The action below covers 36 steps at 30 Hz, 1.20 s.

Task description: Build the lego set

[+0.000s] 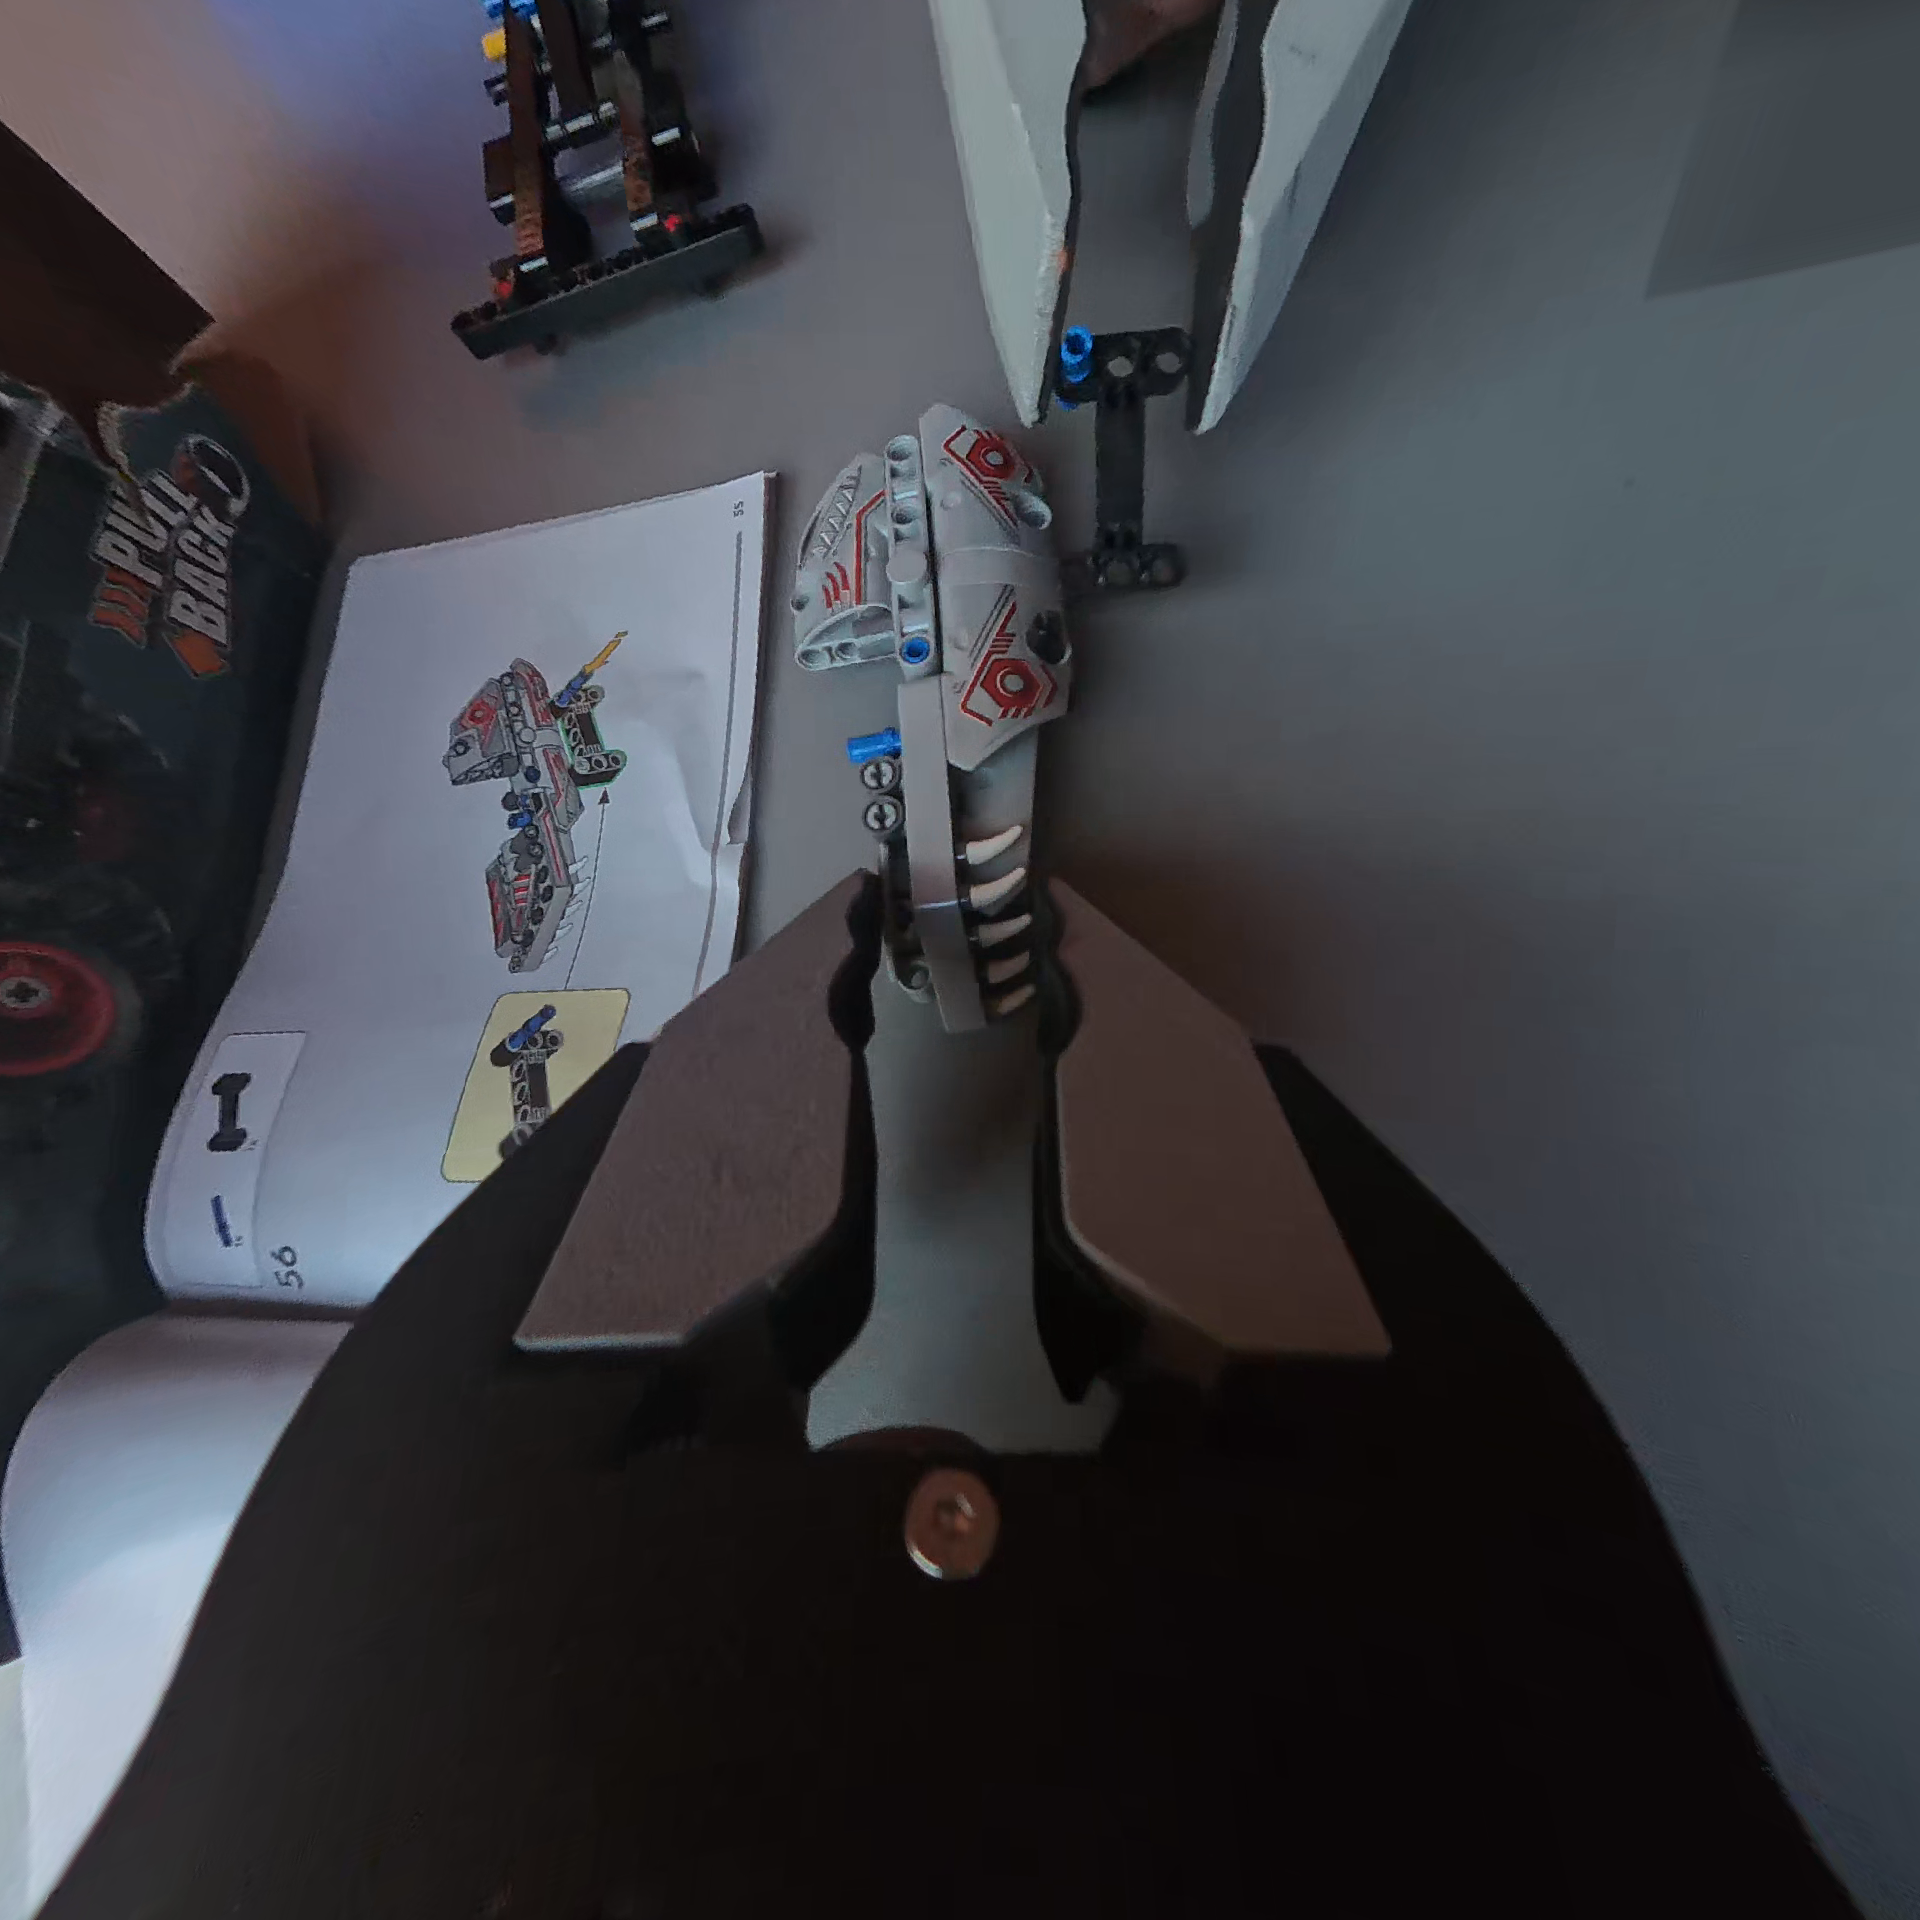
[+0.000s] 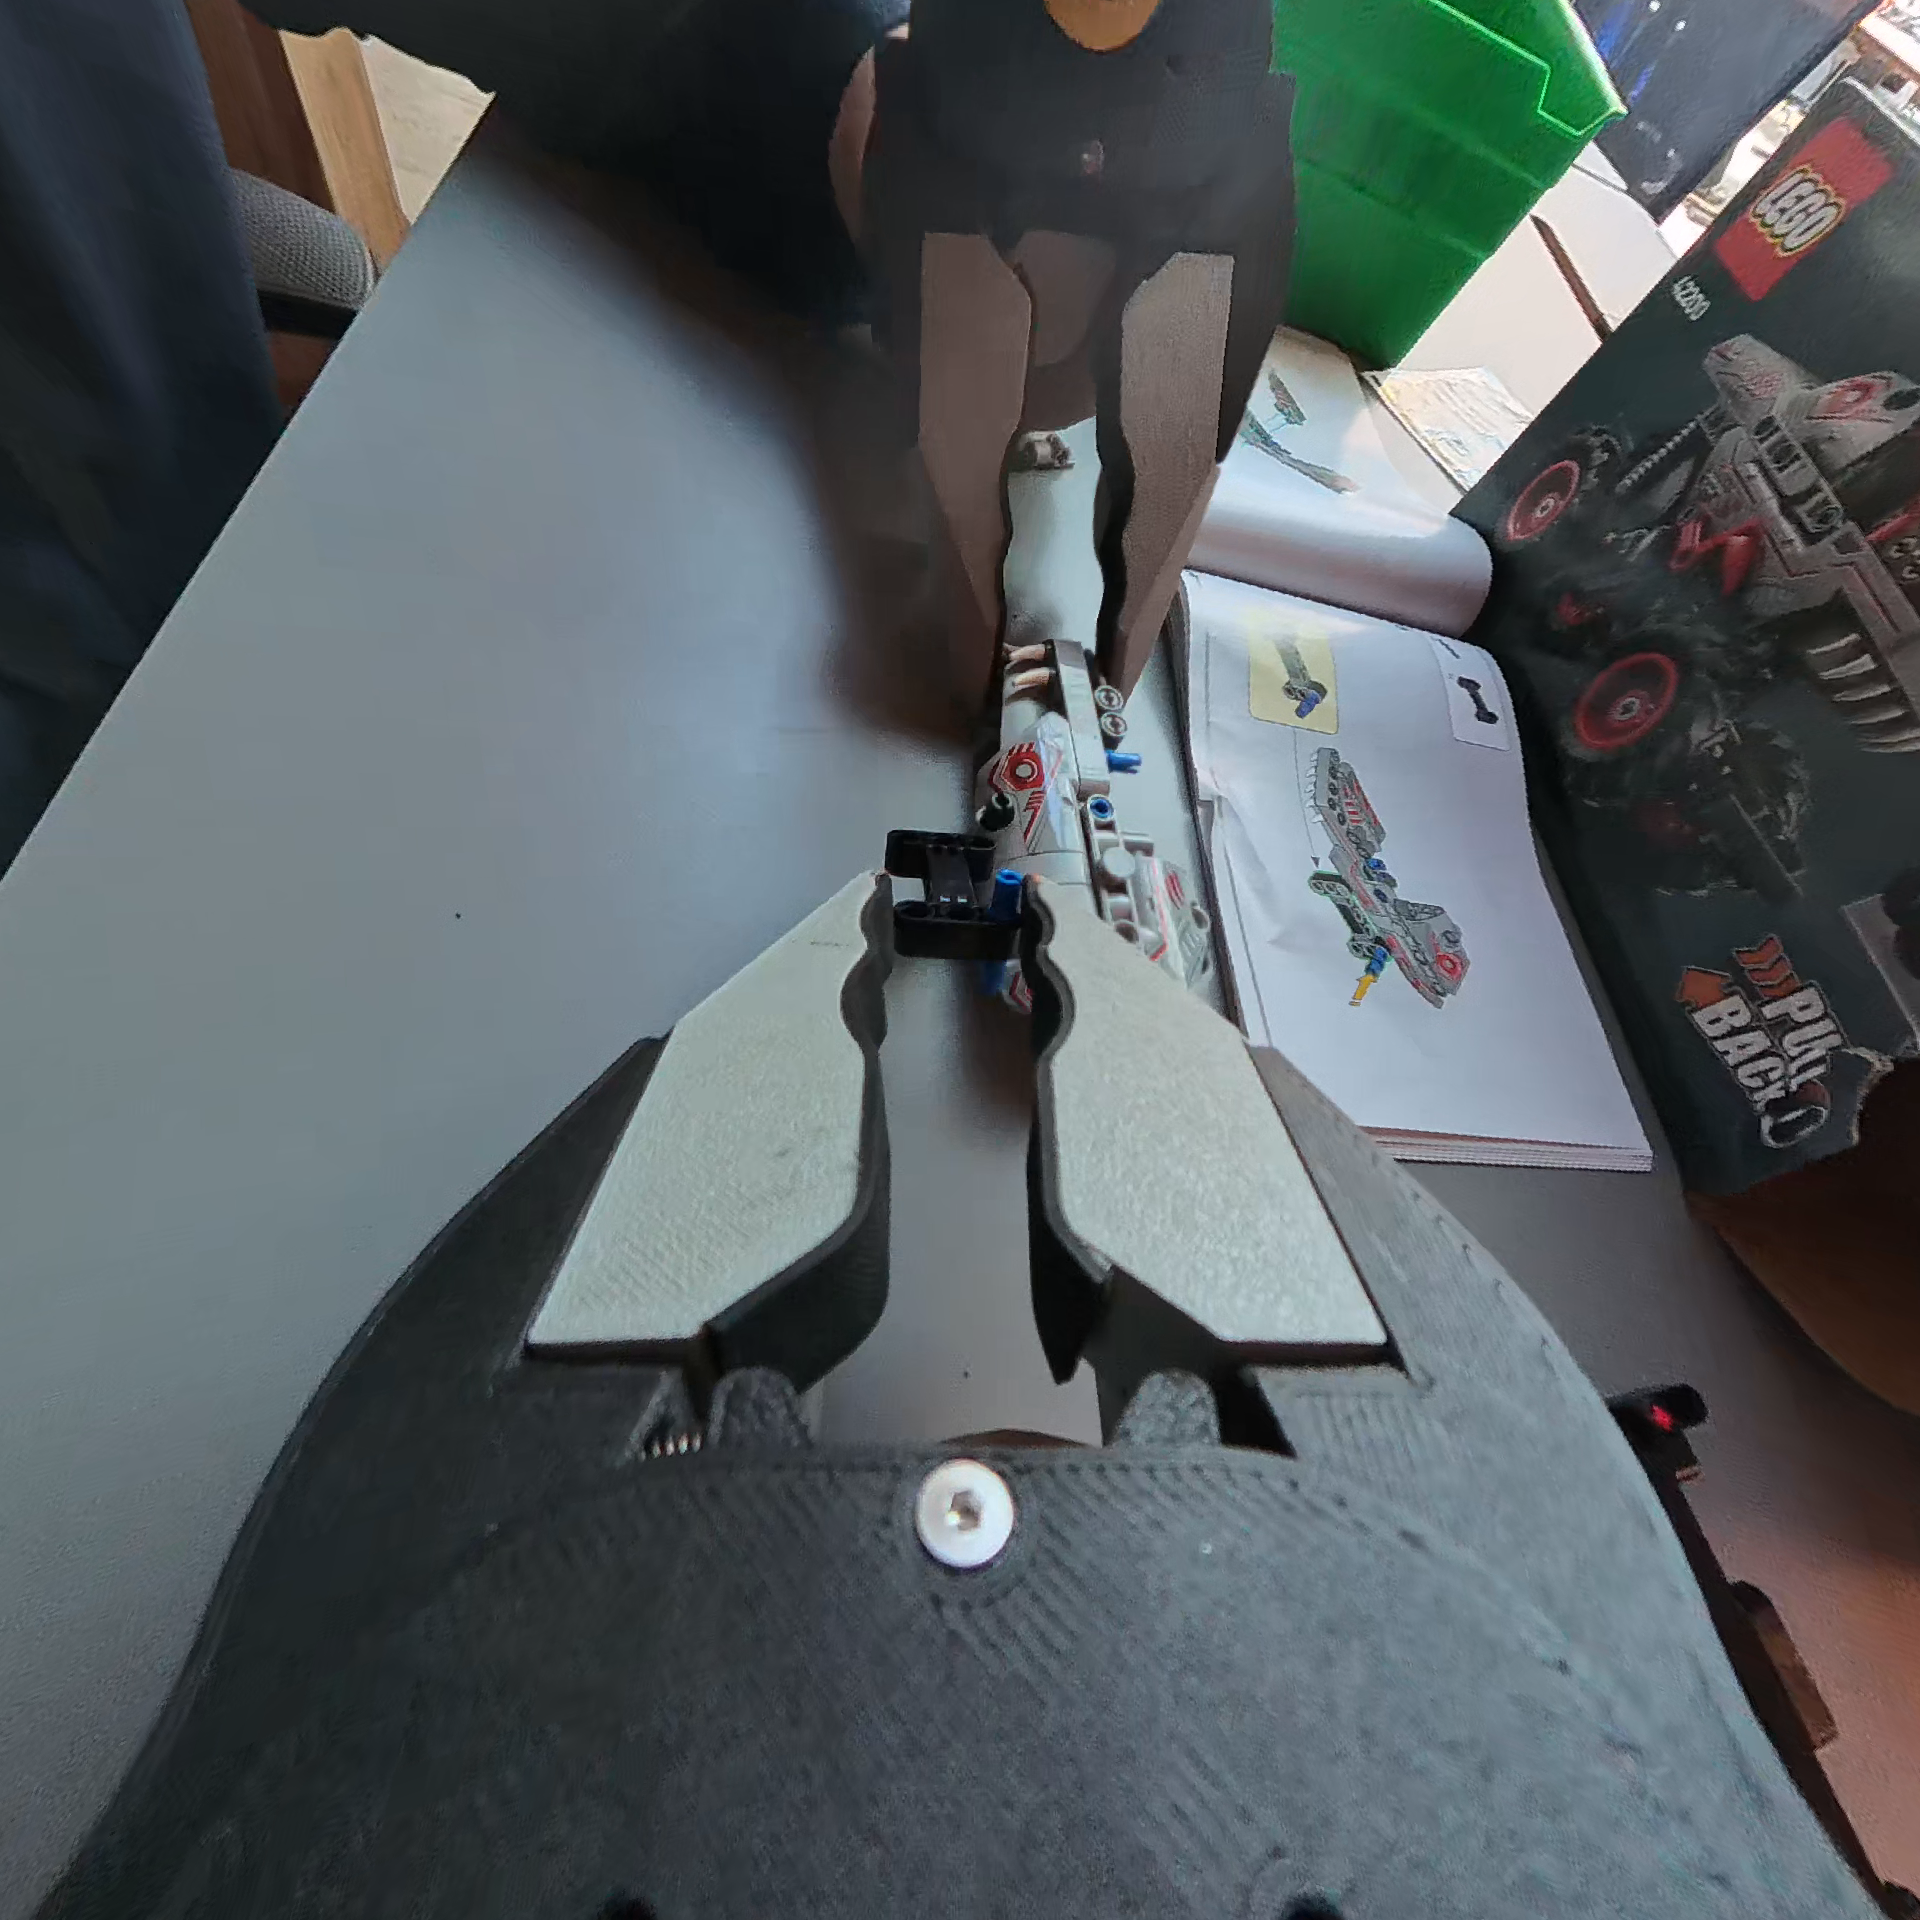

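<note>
A grey toothed assembly (image 1: 977,582) with red stickers and white teeth lies on the grey table (image 1: 1455,831). My left gripper (image 1: 956,904) is shut on its toothed end. My right gripper (image 2: 954,899) is shut on a black H-shaped beam piece (image 2: 951,930) with a blue pin (image 2: 1004,894), held right beside the assembly's (image 2: 1049,790) other end. In the left wrist view the right gripper (image 1: 1122,405) comes in from the top holding the black piece (image 1: 1122,457) next to the assembly. The left gripper (image 2: 1060,644) shows far off in the right wrist view.
An open instruction booklet (image 1: 468,831) lies beside the assembly, with the set's dark box (image 1: 104,727) beyond it. A black chassis build (image 1: 603,208) stands farther off. In the right wrist view I see the booklet (image 2: 1455,987), the box (image 2: 1714,675) and green bins (image 2: 1434,177). My hands' fingertips stand some 8 cm from each other. My right tips are roughly 15 cm from the black chassis build (image 1: 603,208).
</note>
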Each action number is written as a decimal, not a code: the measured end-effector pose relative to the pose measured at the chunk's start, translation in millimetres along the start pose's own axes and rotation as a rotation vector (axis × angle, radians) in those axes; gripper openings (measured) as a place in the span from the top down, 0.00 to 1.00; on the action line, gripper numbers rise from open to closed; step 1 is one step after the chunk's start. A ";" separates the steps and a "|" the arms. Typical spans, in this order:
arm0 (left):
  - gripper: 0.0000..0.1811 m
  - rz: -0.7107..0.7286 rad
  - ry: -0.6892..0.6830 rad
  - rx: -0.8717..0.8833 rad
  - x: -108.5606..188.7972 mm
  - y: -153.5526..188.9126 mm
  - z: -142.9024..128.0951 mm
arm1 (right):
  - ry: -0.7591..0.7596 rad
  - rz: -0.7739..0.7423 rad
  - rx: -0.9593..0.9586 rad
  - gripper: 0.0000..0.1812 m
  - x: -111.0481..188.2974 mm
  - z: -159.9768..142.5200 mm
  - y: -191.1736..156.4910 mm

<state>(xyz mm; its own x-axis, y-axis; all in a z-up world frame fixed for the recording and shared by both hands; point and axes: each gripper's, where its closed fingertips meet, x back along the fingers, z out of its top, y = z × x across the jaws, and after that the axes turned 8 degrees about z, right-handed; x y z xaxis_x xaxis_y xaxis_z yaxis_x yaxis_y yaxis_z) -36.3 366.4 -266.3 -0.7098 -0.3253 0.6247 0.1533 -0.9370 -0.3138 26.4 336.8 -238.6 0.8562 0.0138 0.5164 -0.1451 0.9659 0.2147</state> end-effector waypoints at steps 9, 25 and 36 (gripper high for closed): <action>0.86 0.134 -0.009 -0.085 5.3 -6.7 -5.2 | 0.004 0.004 -0.014 0.88 0.4 0.0 1.0; 0.86 0.147 -0.002 -0.087 5.2 -8.3 -5.4 | 0.004 0.000 -0.024 0.88 1.2 -1.1 3.2; 0.86 0.149 -0.003 -0.085 5.1 -8.4 -5.5 | 0.002 -0.002 -0.021 0.88 1.1 -1.2 3.1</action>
<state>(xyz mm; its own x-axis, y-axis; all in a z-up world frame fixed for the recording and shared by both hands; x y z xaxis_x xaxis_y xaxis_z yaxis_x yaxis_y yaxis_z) -44.9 373.3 -264.4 -0.6817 -0.4599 0.5689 0.1972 -0.8644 -0.4624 27.5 340.2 -238.4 0.8577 0.0126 0.5140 -0.1331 0.9711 0.1982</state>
